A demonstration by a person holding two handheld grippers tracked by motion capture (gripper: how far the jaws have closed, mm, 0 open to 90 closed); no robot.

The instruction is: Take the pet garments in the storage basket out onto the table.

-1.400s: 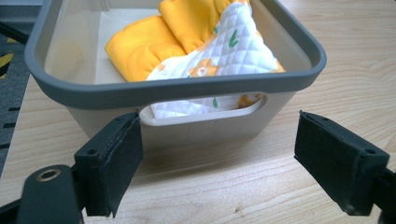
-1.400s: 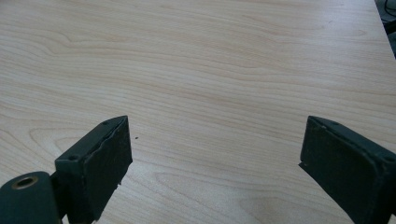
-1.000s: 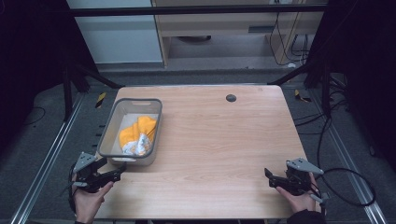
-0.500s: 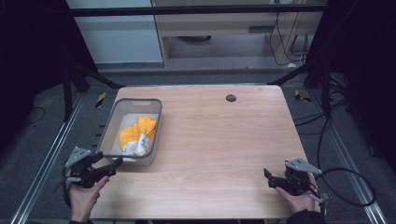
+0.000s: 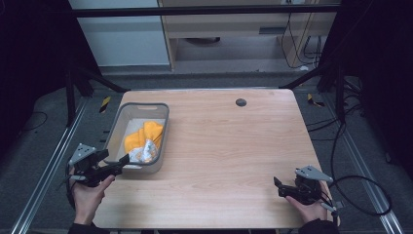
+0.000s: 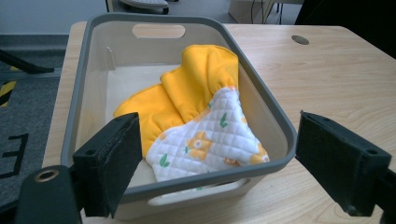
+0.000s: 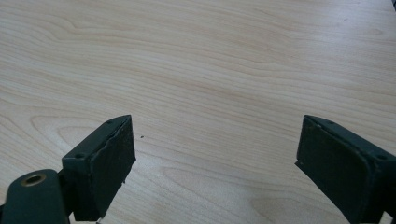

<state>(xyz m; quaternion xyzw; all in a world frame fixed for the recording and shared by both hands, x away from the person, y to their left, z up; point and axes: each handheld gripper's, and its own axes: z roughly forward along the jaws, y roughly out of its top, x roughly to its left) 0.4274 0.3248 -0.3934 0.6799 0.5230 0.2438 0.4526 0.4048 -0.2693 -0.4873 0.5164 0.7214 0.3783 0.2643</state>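
Since half a second ago my left tongs (image 5: 113, 166) have edged back in from the desk's left edge toward the grey bin (image 5: 117, 127), jaws wide, tips just beside its near rim. The bin sits at nine o'clock on the desk (image 5: 229, 146), holding a yellow quilted mitt (image 6: 196, 116). My right tongs (image 5: 278, 187), also wide, hover at five o'clock by the near edge, with bare wood open ahead.

light: bright on table (image 5: 219, 146) – dark surround | focus: soft, slightly blurry – no glare
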